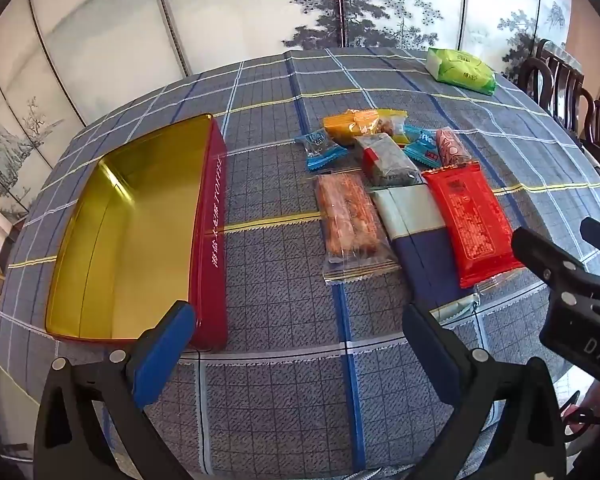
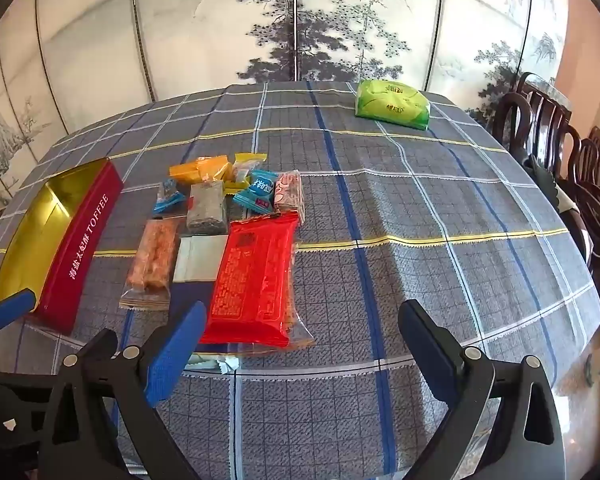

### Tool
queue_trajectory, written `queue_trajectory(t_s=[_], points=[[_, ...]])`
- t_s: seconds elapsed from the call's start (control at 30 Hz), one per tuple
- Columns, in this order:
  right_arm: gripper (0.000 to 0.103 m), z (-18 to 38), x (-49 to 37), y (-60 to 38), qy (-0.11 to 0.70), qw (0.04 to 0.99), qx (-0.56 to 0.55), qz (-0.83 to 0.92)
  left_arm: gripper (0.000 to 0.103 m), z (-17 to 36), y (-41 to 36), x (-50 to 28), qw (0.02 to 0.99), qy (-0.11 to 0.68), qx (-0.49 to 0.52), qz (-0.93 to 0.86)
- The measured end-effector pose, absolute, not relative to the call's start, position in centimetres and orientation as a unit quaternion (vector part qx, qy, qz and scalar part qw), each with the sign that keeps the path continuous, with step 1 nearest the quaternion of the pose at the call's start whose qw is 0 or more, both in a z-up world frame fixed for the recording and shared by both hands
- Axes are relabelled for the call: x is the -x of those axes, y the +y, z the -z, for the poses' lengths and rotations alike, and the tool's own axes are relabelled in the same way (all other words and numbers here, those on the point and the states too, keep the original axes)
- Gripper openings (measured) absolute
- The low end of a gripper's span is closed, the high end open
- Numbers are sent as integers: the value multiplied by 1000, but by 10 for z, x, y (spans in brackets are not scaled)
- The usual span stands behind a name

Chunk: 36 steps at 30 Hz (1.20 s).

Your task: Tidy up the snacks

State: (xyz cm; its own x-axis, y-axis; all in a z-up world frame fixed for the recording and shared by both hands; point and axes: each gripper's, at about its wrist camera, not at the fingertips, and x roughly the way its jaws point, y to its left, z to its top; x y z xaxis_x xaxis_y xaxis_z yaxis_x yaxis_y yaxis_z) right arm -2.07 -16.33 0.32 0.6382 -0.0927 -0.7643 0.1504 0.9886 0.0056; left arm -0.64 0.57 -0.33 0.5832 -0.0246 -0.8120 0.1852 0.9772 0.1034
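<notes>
An open red toffee tin (image 1: pixel 212 240) with an empty gold inside stands at the left, also in the right wrist view (image 2: pixel 80 256). Beside it lies a pile of wrapped snacks: a red pack (image 1: pixel 468 220) (image 2: pixel 252 280), a clear pack of brown bars (image 1: pixel 348 216) (image 2: pixel 152 260), a pale green-and-blue pack (image 1: pixel 408 212), a dark pack (image 1: pixel 384 156), blue candies (image 1: pixel 320 148) and yellow packs (image 1: pixel 356 124). My left gripper (image 1: pixel 300 328) is open and empty, near the tin's front corner. My right gripper (image 2: pixel 304 328) is open and empty, just in front of the red pack.
A green tissue pack (image 2: pixel 392 104) lies at the far side of the round table with the blue checked cloth (image 2: pixel 420 240). Dark wooden chairs (image 2: pixel 560 152) stand at the right. A painted folding screen (image 2: pixel 300 20) stands behind the table.
</notes>
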Motion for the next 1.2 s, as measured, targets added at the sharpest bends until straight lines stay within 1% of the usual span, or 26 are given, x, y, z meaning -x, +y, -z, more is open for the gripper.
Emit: queue_trajectory(t_s=[0.07, 0.3, 0.4, 0.5, 0.67, 0.73, 1.1, 1.2], points=[[97, -3, 20, -164, 420, 905, -40, 64, 103, 6, 3, 3, 877, 468, -94, 56], [96, -3, 22, -162, 420, 905, -28, 62, 103, 4, 8, 0, 875, 472, -86, 66], [96, 5, 23, -165, 423, 904, -34, 59, 101, 2, 11, 0, 874, 474, -85, 63], [95, 0, 16, -159, 429, 901, -24, 57, 97, 4, 14, -1, 872, 479, -83, 60], [89, 1, 16, -157, 432, 900, -22, 50, 95, 4, 15, -2, 873, 478, -84, 57], [89, 1, 15, -156, 432, 900, -18, 52, 92, 5, 14, -2, 874, 475, -84, 57], [89, 3, 13, -154, 434, 899, -18, 49, 92, 1, 15, -1, 884, 456, -88, 57], [89, 3, 13, -155, 434, 899, -20, 47, 84, 0, 15, -1, 882, 459, -77, 75]])
